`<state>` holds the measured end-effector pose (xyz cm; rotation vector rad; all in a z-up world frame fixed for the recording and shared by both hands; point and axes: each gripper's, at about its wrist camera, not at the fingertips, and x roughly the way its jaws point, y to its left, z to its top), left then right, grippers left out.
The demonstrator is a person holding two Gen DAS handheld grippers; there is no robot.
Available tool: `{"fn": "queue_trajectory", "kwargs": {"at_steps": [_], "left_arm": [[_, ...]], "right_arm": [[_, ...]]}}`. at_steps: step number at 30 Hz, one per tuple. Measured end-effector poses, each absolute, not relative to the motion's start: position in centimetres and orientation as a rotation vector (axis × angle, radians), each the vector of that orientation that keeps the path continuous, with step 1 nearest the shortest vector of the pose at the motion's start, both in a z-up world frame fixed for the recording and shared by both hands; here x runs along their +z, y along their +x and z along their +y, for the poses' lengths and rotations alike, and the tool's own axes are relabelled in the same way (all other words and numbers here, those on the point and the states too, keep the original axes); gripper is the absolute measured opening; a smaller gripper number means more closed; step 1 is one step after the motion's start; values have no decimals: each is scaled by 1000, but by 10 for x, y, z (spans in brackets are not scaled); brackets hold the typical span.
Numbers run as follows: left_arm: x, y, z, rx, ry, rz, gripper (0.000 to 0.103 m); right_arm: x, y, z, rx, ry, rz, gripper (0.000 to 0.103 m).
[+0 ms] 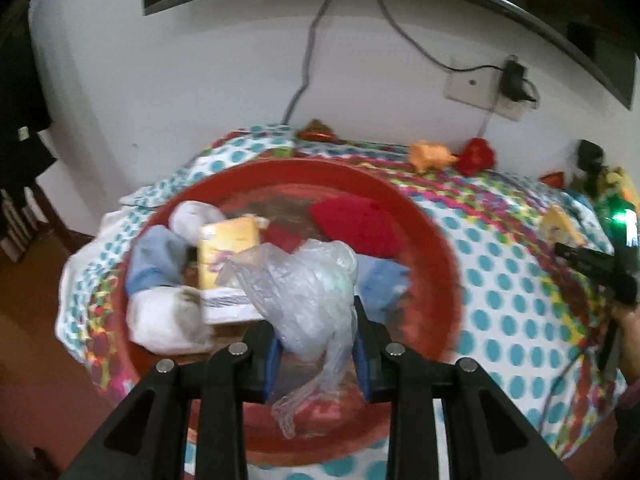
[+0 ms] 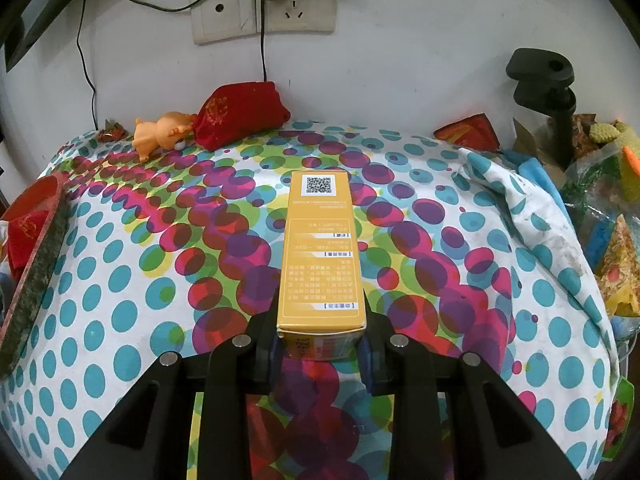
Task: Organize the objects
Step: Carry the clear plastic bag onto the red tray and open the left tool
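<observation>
left tongs (image 1: 316, 354): I've got these clamped on a crumpled clear plastic bag (image 1: 304, 284), blue pads pressing it from both sides, a loose tail of plastic hanging down below the grip. This view is a bit smeared.

right tongs (image 2: 320, 350): clamped on the near end of a long yellow cardboard box (image 2: 322, 248). The box sticks straight out away from me, QR code at the far end and printed text along the top face.

round red plastic basin (image 1: 436, 236): sits on the bench right under my left tongs, so the bag hangs over its near half. In the right view only its edge shows at the far left.

inside the basin: a second yellow box (image 1: 230, 250), a red knitted cloth (image 1: 360, 222) toward the far side, a blue cloth (image 1: 158, 258), a white bundle (image 1: 166, 318) at the left rim, plus another blue piece to the right of the bag. Can't make out more through the blur.

bench (image 2: 120, 280): covered in a white cloth with teal, purple, red and green dots. Its middle lies under the box I'm holding.

back edge by the wall: an orange toy animal (image 2: 160, 134) just beside a red fabric pouch (image 2: 240, 114) with gold print, the two touching or nearly so.

right side: a pile of colourful packets and plastic (image 2: 604, 208) at the bench edge, with a black clamp stand (image 2: 548, 92) rising behind it.

wall: white socket plate (image 2: 264, 12) with a black charger plugged in, cables running off it.
</observation>
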<state>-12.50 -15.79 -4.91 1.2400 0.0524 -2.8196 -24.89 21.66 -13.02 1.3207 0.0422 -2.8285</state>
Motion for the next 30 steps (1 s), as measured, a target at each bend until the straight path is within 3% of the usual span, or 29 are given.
{"fn": "queue_trajectory", "kwargs": {"at_steps": [18, 30], "left_arm": [[-55, -210, -181, -2760, 1278, 81, 30], [-80, -223, -177, -2684, 1366, -26, 32]], "right_arm": [[-130, -250, 220, -2825, 1324, 24, 28], [-130, -250, 218, -2826, 1324, 24, 28]]}}
